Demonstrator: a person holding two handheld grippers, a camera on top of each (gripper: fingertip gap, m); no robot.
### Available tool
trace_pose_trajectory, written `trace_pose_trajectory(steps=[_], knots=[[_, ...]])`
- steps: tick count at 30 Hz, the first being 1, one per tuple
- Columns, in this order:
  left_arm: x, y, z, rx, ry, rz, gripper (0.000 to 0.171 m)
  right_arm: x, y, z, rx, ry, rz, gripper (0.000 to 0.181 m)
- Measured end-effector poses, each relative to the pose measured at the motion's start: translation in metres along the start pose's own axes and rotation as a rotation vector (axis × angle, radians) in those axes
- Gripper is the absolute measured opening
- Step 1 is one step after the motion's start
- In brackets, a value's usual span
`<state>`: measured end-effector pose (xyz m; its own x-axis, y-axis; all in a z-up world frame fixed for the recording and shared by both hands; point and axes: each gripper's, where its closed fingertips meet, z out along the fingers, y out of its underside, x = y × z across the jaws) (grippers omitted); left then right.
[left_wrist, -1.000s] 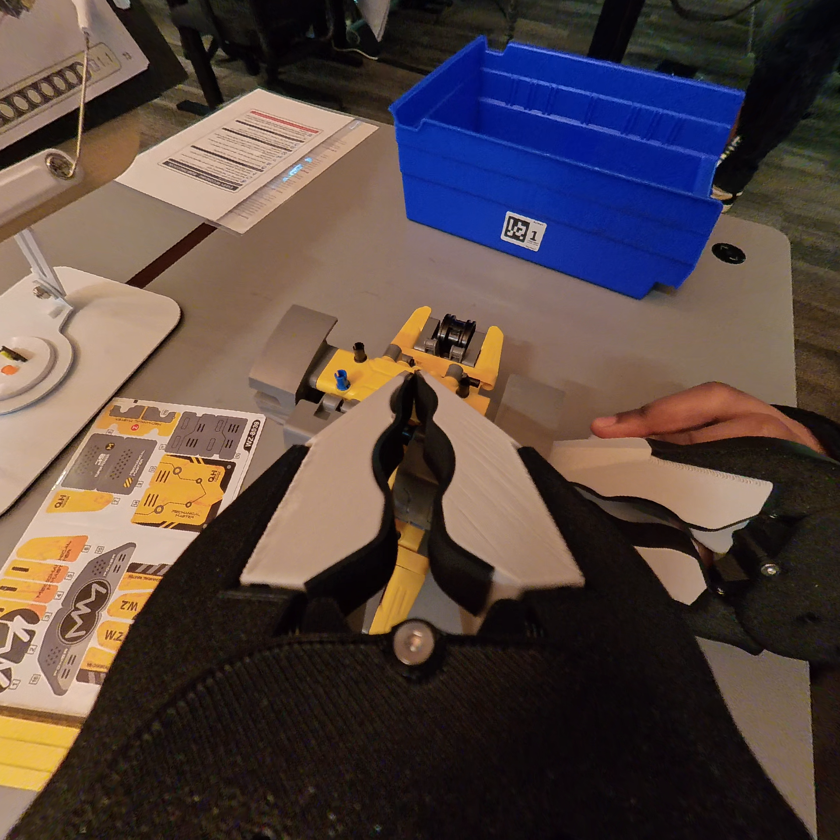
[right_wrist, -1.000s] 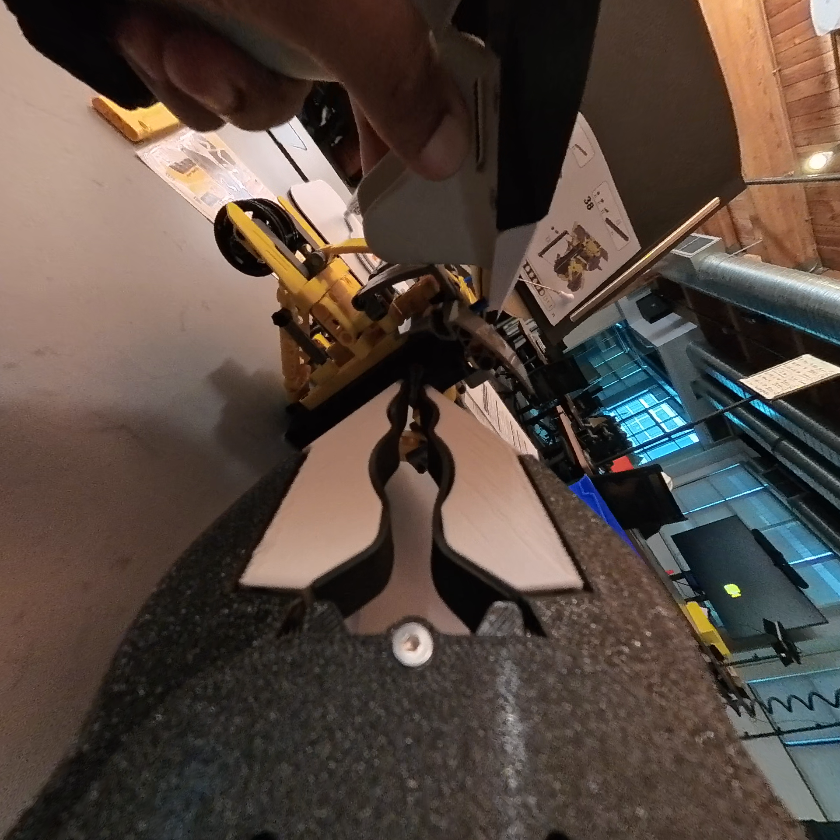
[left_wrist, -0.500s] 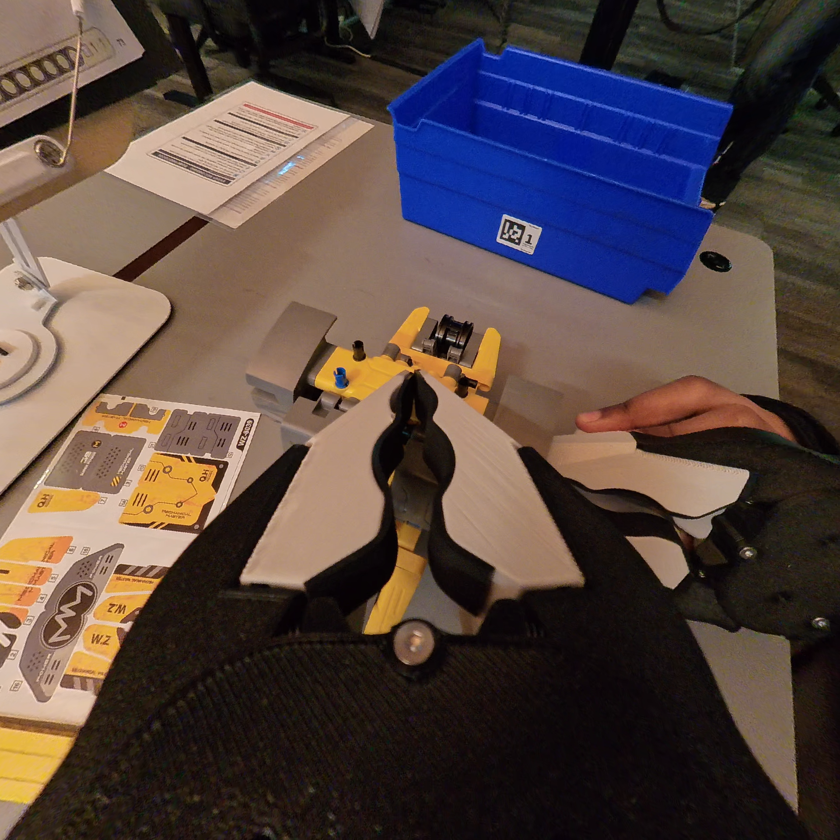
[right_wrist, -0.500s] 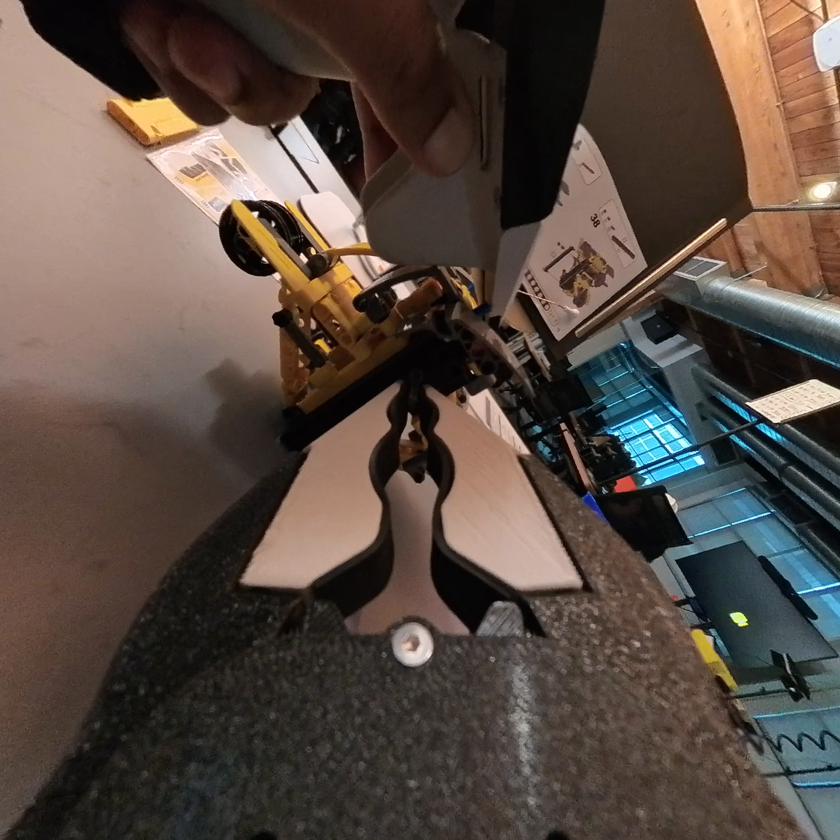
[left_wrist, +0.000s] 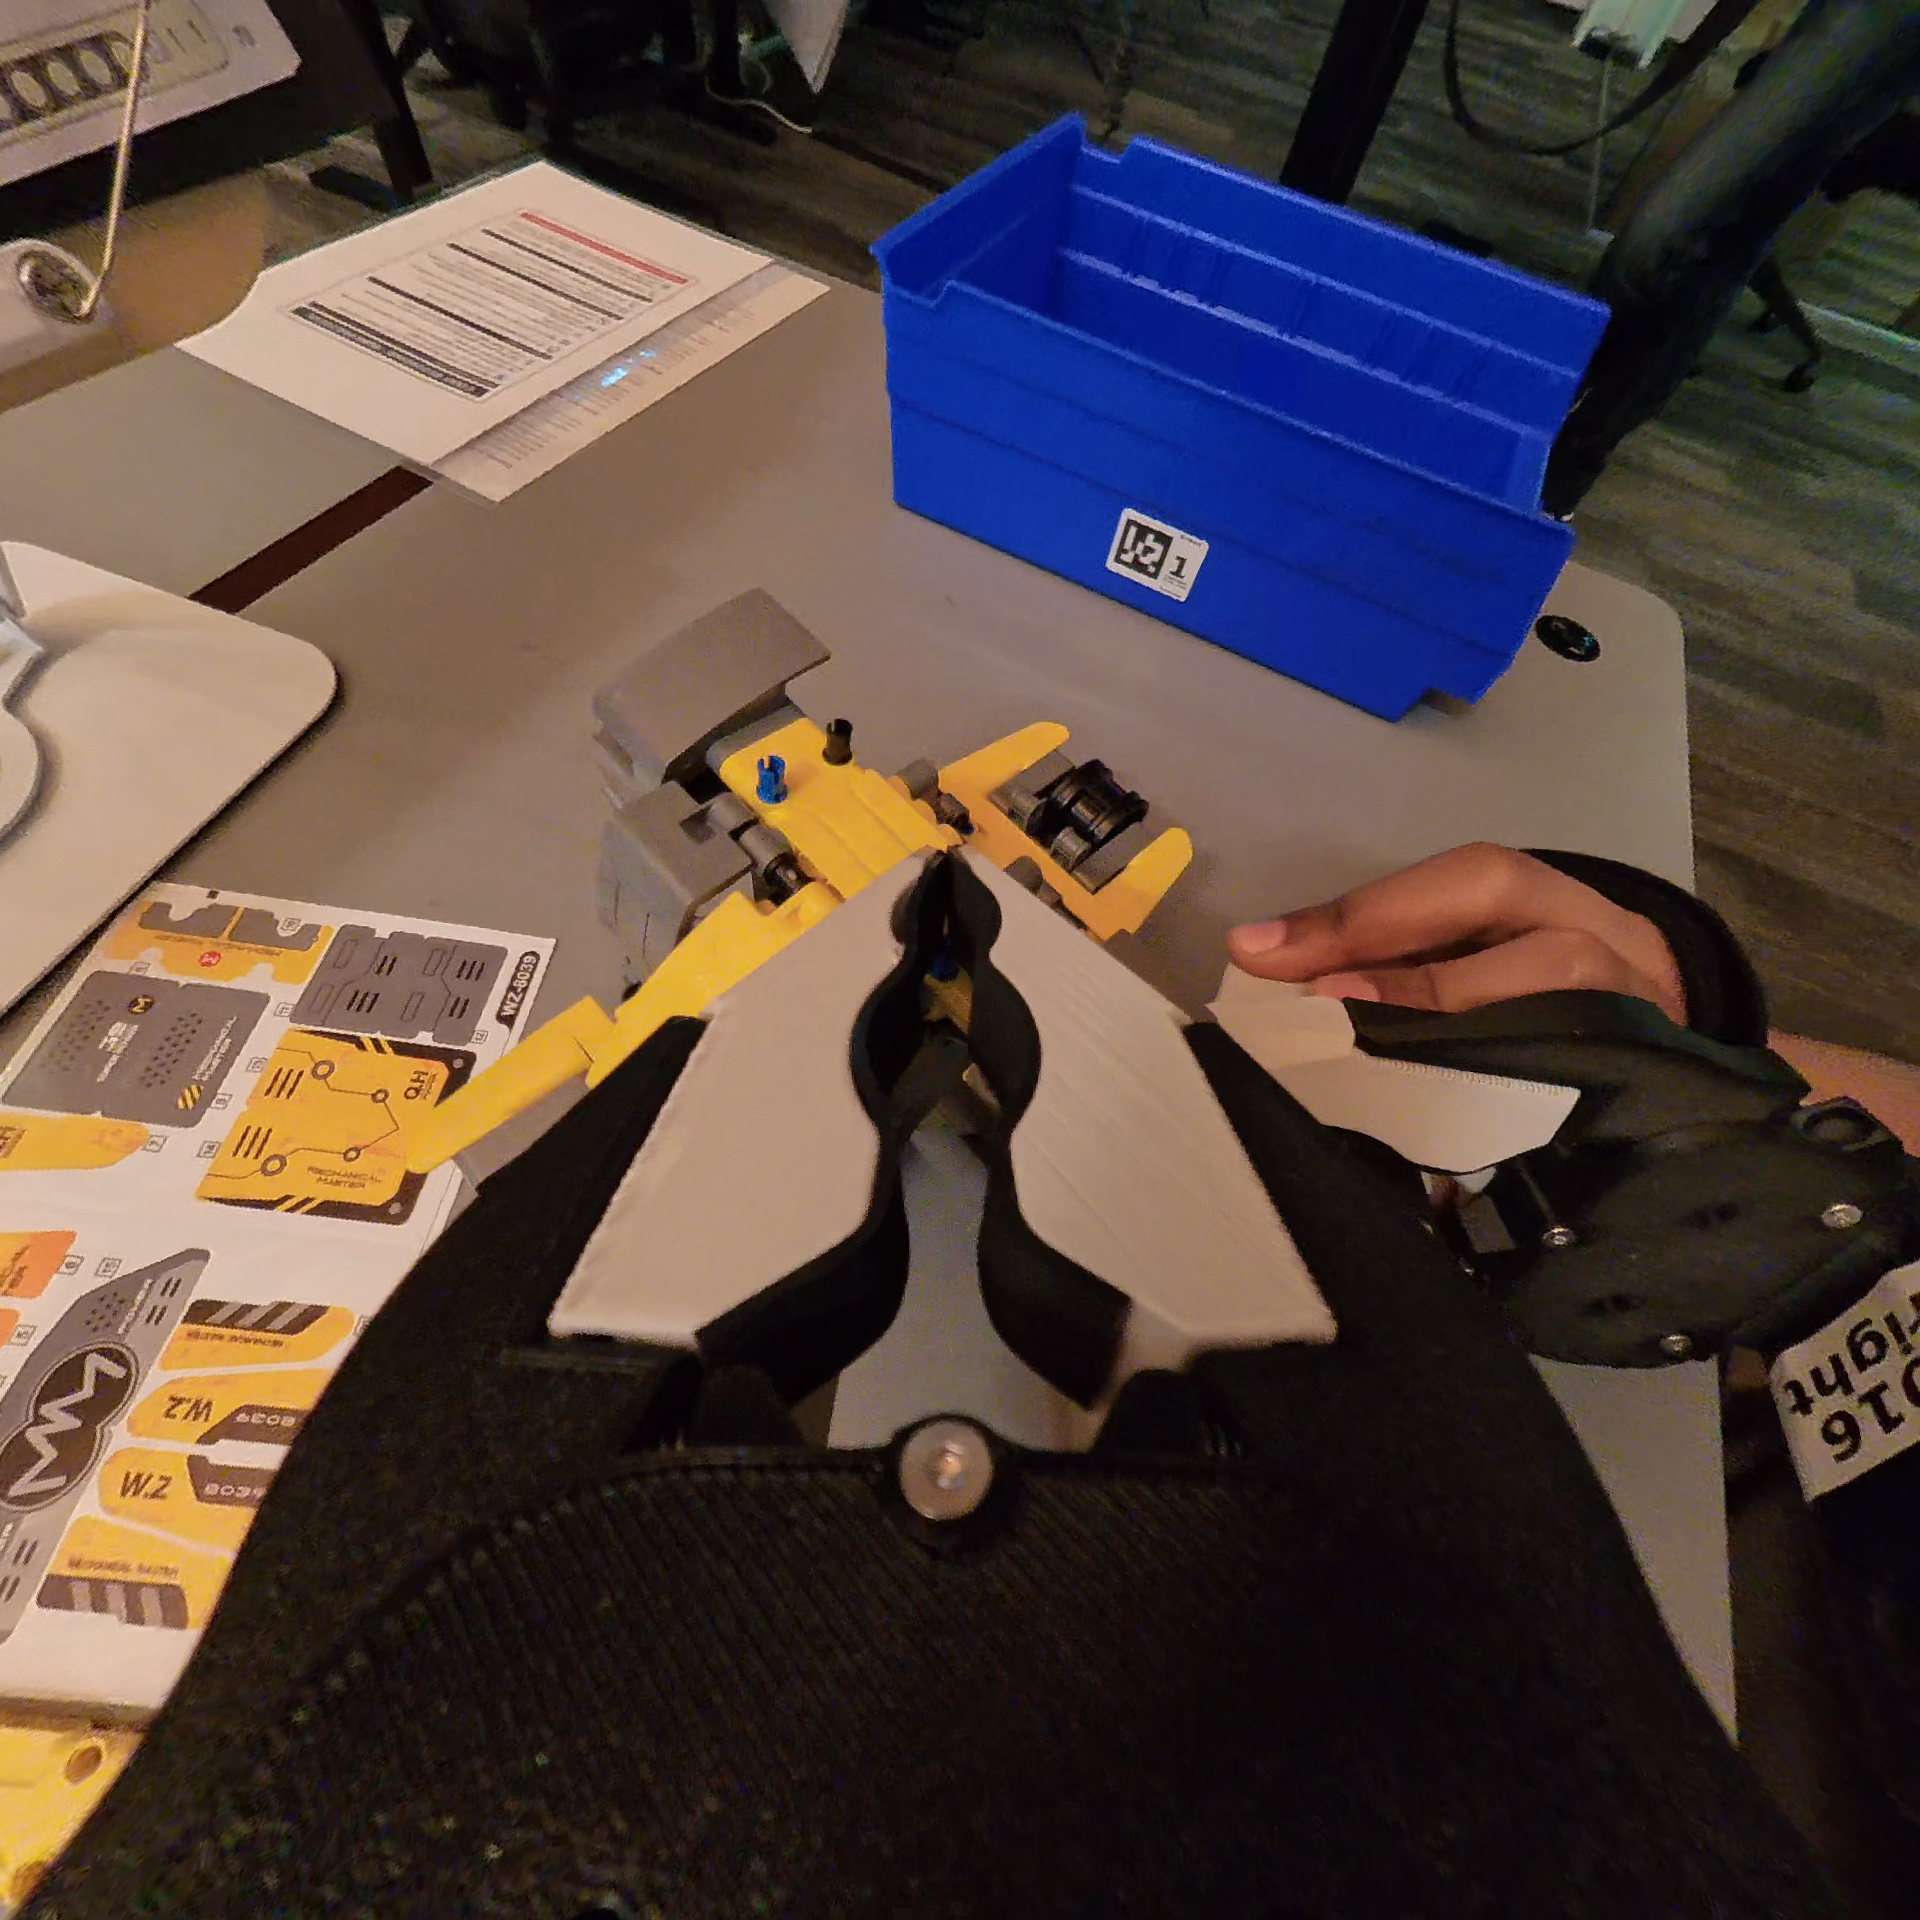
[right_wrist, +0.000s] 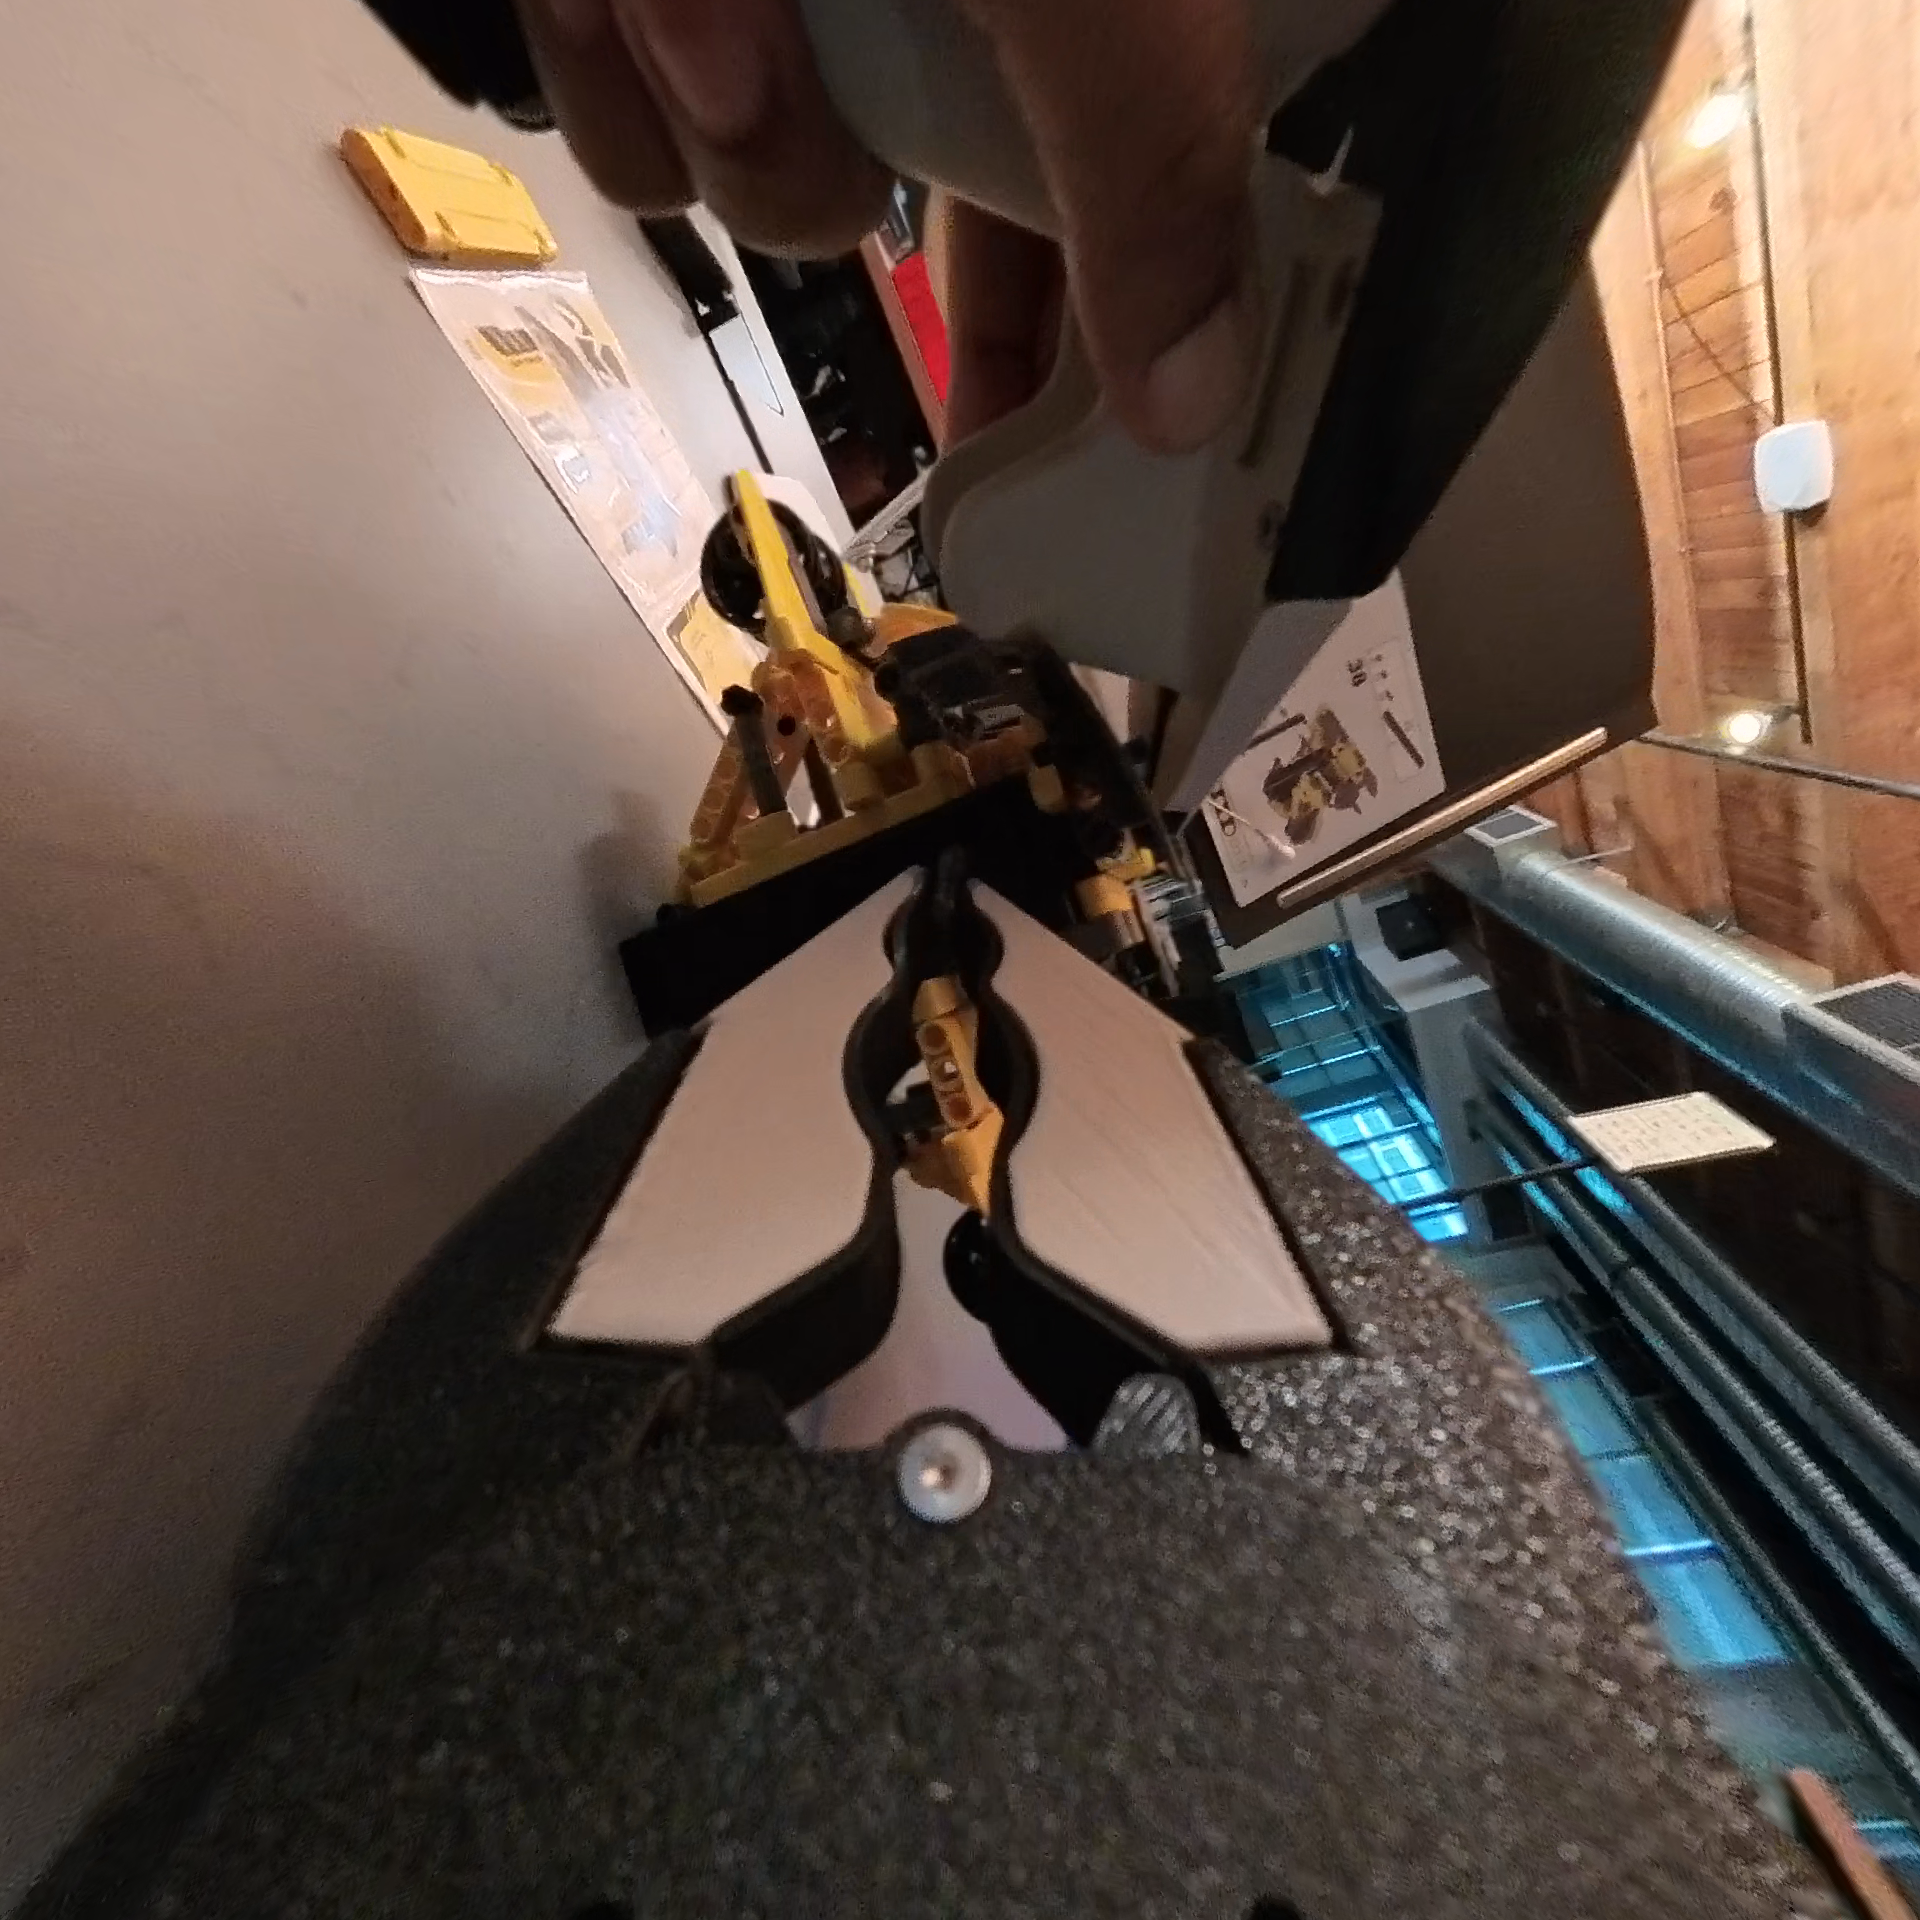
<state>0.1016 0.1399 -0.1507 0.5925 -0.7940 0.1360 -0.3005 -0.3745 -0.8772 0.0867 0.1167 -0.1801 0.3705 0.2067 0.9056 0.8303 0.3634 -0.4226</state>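
A: Grey tabletop (left_wrist: 727, 540) carries your blue plastic bin (left_wrist: 1226, 416), empty; well short of it sits the half-built yellow-and-grey brick vehicle (left_wrist: 831, 831).

B: Your left gripper (left_wrist: 940, 883) is clamped on its middle, your right gripper (right_wrist: 940, 883) on a yellow beam.

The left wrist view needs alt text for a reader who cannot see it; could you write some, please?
The left gripper is shut on a yellow and grey brick model on a grey table. The right gripper reaches in beside it. A blue bin stands behind, a sticker sheet at left.
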Motion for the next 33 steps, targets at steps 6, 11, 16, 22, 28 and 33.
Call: trace_pose_trajectory(steps=[6, 11, 16, 22, 28, 33], knots=[[-0.004, -0.004, 0.003, 0.043, -0.013, 0.031, 0.001, 0.002, 0.003, 0.002, -0.042, 0.029, 0.04, 0.003], [-0.003, -0.015, -0.007, 0.144, 0.013, 0.025, 0.016, 0.003, 0.004, 0.003, -0.07, 0.068, 0.004, 0.003], [-0.01, -0.022, -0.03, 0.222, -0.001, 0.021, 0.024, 0.0, 0.003, -0.001, -0.084, 0.085, -0.007, 0.003], [-0.014, -0.012, -0.05, 0.278, 0.026, -0.015, 0.037, -0.018, -0.008, -0.016, -0.06, 0.0, 0.057, 0.003], [-0.023, 0.031, -0.057, 0.205, 0.028, -0.058, 0.038, -0.059, -0.015, -0.018, -0.046, -0.277, 0.111, 0.004], [-0.031, 0.049, -0.057, 0.155, 0.035, -0.117, 0.038, -0.081, -0.014, -0.021, -0.079, -0.503, 0.211, 0.004]])
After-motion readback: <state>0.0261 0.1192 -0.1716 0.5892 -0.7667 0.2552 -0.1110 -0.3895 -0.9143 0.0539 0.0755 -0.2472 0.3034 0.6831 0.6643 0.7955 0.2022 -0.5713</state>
